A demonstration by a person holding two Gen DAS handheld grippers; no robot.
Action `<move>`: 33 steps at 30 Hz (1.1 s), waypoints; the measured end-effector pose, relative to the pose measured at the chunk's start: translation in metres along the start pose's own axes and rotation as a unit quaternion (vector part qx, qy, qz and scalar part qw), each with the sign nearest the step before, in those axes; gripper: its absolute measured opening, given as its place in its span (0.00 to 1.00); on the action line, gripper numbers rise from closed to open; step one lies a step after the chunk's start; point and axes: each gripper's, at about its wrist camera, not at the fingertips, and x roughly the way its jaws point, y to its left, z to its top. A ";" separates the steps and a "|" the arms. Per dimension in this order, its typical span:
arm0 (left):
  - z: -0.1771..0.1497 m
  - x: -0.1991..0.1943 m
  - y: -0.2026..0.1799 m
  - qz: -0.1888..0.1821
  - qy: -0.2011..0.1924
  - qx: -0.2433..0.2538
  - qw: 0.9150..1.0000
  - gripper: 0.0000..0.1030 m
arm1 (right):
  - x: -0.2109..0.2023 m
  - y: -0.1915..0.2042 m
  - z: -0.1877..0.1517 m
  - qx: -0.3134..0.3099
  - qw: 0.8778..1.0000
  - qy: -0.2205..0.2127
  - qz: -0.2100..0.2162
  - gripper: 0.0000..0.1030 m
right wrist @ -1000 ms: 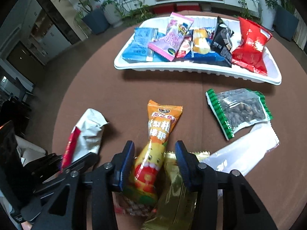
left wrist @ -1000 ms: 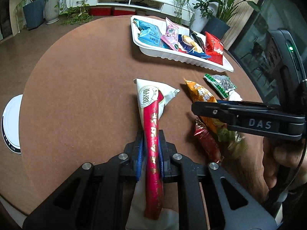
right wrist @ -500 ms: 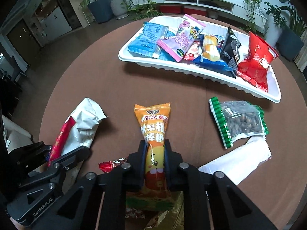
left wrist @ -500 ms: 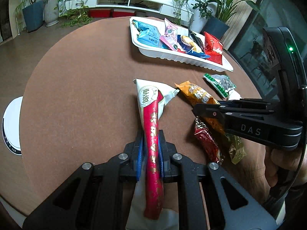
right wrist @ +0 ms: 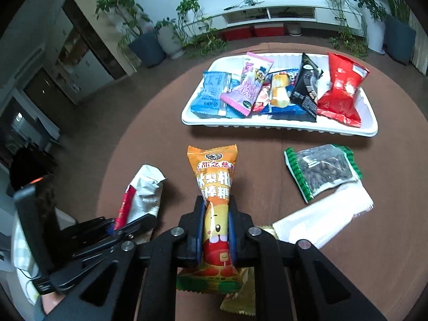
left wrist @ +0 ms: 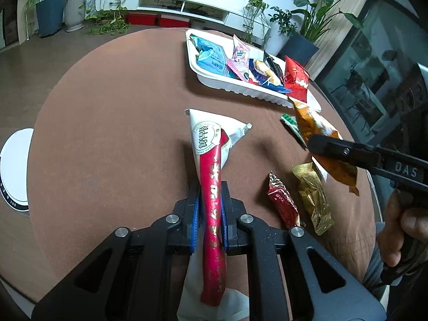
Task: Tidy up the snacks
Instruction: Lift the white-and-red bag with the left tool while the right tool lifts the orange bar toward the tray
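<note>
My left gripper point(left wrist: 210, 195) is shut on a red and white snack packet point(left wrist: 211, 157) held over the brown round table point(left wrist: 107, 107). My right gripper point(right wrist: 215, 211) is shut on an orange snack packet point(right wrist: 214, 179) and holds it lifted above the table; it also shows in the left wrist view point(left wrist: 318, 131). A white tray point(right wrist: 281, 128) at the far side holds several snack packets. The tray also shows in the left wrist view point(left wrist: 240, 88).
On the table lie a small red packet point(left wrist: 283, 203), a gold packet point(left wrist: 313, 198), a green-edged clear bag of seeds point(right wrist: 323, 171) and a white packet point(right wrist: 323, 219). A white round object point(left wrist: 13, 171) sits off the table's left edge. Potted plants and a low cabinet stand behind.
My right gripper closed on the orange packet and has lifted it off the table toward the tray. My left gripper keeps its hold on the red and white packet.
</note>
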 end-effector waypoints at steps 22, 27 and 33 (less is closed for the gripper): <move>0.001 -0.037 0.016 -0.019 -0.038 -0.035 0.998 0.09 | -0.025 -0.042 -0.018 0.081 0.996 -0.027 0.033 0.16; 0.001 -0.046 0.018 -0.021 -0.046 -0.040 0.998 0.09 | -0.029 -0.043 -0.019 0.084 0.995 -0.032 0.034 0.15; -0.003 -0.043 0.018 -0.020 -0.043 -0.041 0.998 0.09 | -0.030 -0.043 -0.020 0.082 0.996 -0.030 0.033 0.15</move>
